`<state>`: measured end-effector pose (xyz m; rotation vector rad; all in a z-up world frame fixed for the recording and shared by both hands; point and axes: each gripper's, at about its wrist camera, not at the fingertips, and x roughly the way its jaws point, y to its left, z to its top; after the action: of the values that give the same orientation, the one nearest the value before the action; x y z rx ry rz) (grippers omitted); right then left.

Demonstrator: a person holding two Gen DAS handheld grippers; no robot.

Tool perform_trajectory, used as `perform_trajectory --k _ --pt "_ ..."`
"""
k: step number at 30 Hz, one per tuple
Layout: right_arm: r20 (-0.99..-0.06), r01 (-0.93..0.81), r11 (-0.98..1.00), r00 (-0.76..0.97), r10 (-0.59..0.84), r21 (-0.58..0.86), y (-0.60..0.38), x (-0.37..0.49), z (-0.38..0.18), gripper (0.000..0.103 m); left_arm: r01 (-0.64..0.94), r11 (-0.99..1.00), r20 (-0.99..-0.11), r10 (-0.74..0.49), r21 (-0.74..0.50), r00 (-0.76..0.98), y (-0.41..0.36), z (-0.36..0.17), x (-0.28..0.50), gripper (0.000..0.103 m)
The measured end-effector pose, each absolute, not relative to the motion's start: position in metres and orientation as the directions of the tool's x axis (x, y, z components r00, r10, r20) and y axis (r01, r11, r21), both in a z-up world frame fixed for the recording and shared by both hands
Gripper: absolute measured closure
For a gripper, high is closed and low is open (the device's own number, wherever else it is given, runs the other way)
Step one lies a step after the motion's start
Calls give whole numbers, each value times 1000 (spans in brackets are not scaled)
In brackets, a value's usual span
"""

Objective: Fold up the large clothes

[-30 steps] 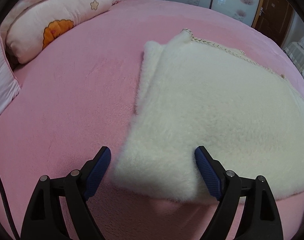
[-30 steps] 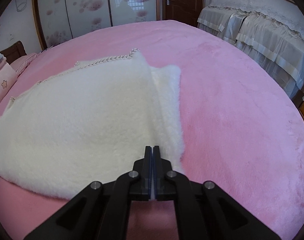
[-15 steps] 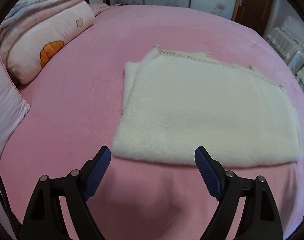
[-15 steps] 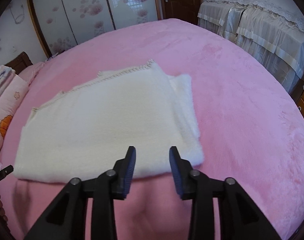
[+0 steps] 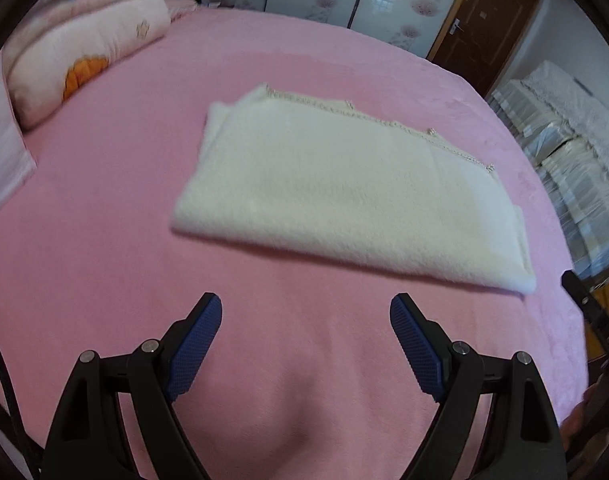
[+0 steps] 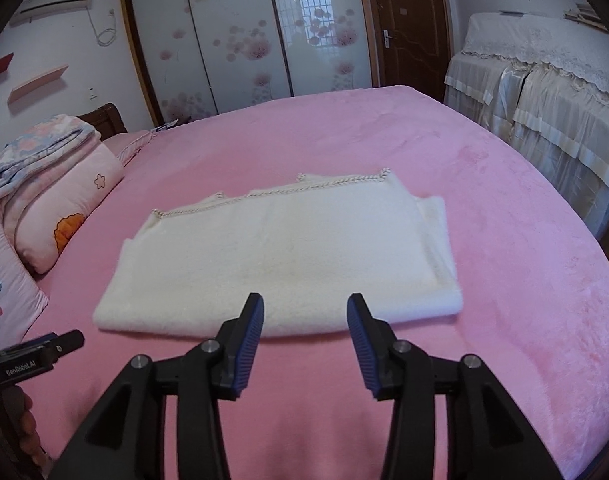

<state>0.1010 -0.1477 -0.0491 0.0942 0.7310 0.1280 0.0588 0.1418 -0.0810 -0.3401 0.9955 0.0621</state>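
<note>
A white fluffy garment lies folded into a flat rectangle on the pink bed, with a braided trim along its far edge. It also shows in the right wrist view. My left gripper is open and empty, held back from the garment's near edge, above bare pink cover. My right gripper is open and empty, just short of the garment's near folded edge. The left gripper's body shows at the left edge of the right wrist view.
A pink pillow with an orange print and folded quilts lie at the head of the bed on the left. A second bed with a cream cover stands to the right. Wardrobe doors and a brown door are behind.
My right gripper opened and let go of the garment's corner. Both grippers drew back from the garment, which now lies flat and looks smaller in both views.
</note>
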Motion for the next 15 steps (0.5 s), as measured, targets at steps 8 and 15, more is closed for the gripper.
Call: perform_trajectory --k 8,15 --pt "-695 -131 978 688 209 165 -114 90 -100 58 -306 850 -827 -234 -429 511 165 -157 54 18" --pt "-717 -172 970 653 244 174 -101 96 -129 59 -289 743 -690 -305 -603 656 185 -191 72 18"
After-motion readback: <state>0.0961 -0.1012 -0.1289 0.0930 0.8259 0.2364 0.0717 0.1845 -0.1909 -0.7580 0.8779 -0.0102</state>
